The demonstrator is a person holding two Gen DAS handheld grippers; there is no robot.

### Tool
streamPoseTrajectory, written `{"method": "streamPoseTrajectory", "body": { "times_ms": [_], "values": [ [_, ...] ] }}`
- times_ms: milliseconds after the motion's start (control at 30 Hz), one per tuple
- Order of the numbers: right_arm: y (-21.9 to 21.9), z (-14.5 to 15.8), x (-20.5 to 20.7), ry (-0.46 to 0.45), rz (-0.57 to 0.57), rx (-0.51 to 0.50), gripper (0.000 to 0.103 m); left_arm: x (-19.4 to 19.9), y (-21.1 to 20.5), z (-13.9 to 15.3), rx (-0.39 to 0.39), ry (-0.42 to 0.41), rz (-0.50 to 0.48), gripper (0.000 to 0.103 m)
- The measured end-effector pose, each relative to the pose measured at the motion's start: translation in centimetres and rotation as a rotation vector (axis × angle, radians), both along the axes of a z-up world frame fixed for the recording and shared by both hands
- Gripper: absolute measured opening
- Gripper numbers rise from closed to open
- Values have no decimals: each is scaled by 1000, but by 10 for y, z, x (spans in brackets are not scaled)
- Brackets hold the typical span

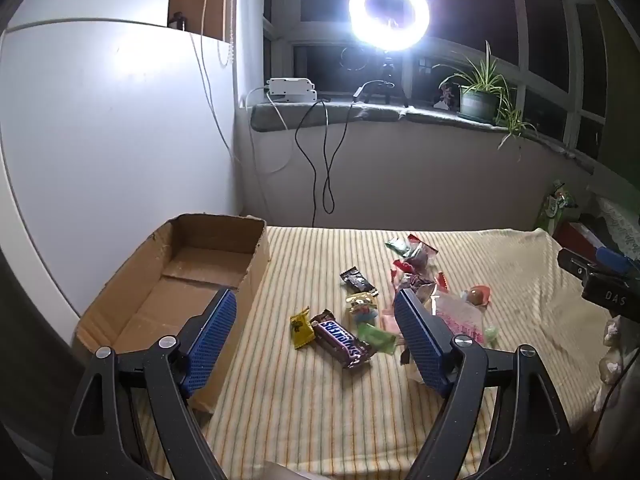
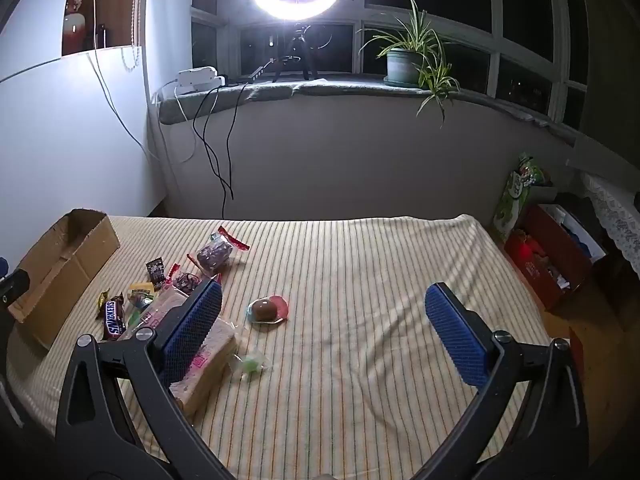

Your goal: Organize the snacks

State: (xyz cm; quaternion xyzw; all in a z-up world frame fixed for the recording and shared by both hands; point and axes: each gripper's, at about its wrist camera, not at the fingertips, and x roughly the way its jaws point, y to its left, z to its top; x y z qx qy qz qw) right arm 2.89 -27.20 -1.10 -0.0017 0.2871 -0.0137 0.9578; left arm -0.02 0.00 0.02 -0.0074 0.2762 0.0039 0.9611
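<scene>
Both claws hung wide apart and empty above the striped worktop (image 2: 360,264): the left claw (image 1: 316,320) over the Snickers bar (image 1: 340,340), the right claw (image 2: 324,312) near the round jelly cup (image 2: 267,310). The snacks lay scattered beside the empty cardboard box (image 1: 192,268). They looked light, with crinkly, likely slippery wrappers. The bar seemed stiff enough to pinch across its middle; the soft sandwich pack (image 2: 212,356) would probably squash, so gripping gently on its long sides seemed wise.
</scene>
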Motion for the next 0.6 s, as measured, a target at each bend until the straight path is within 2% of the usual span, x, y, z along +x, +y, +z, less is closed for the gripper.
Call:
{"method": "streamPoseTrajectory", "body": {
  "times_ms": [100, 133, 200, 600],
  "values": [
    [0, 0, 1, 10, 1, 12, 103, -1, 0, 1, -2, -5, -7, 81],
    [0, 1, 1, 4, -1, 9, 103, -2, -6, 0, 20, -4, 3, 81],
    [1, -1, 1, 6, -1, 10, 103, 1, -2, -1, -5, 4, 3, 81],
    [5, -3, 3, 4, 10, 13, 103, -1, 0, -2, 5, 2, 3, 81]
  ]
}}
